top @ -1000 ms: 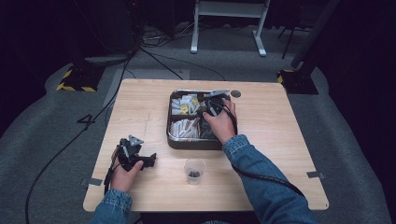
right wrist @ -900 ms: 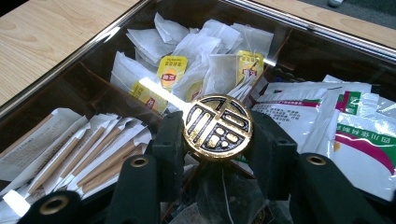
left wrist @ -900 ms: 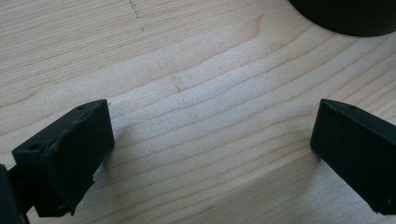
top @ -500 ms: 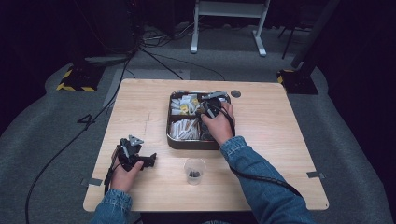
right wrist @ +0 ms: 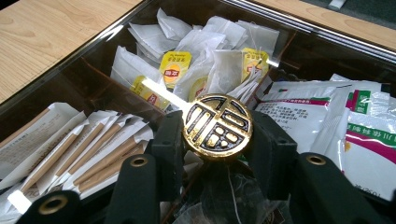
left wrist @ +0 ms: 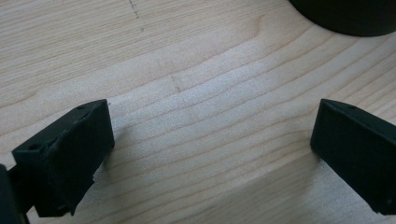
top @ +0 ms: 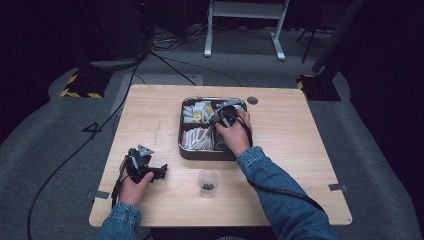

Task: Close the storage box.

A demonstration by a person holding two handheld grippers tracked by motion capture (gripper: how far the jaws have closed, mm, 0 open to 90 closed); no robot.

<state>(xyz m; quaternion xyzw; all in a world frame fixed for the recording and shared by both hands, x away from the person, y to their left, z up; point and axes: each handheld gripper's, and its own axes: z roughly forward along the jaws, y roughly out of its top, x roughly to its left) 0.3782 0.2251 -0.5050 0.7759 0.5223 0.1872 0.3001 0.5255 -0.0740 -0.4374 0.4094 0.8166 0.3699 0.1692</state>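
Two hand-held grippers are in play, and neither has shifted against the pictures from a second ago. My right hand-held gripper [top: 223,113] sits over the middle of the box [top: 207,156] as it did then, and the left one [left wrist: 212,154] rests on the near left of the bench [top: 290,150] as before. I read this as a pause on the grip rather than a lift already under way, so whatever the knob opens is not yet raised.

The right hand-held gripper is clenched on the gold knob [right wrist: 217,125], with one black jaw pressed to each side of its rim. The knob stands at the centre of the box, where the dividers meet. Tea bags [right wrist: 175,65] lie in the far compartment, paper sticks [right wrist: 93,149] to the left and printed packets [right wrist: 327,112] to the right. Glints across the contents suggest a clear lid under the knob, though I cannot be sure.

The knob is a round disc, so it has no long axis across its face. Its patterned face points up and slightly toward the gripper's camera, and I judge its stem runs upright.

The left hand-held gripper is released, jaws wide apart over bare wood. A small clear cup [top: 208,182] stands near the box, just right of that gripper.
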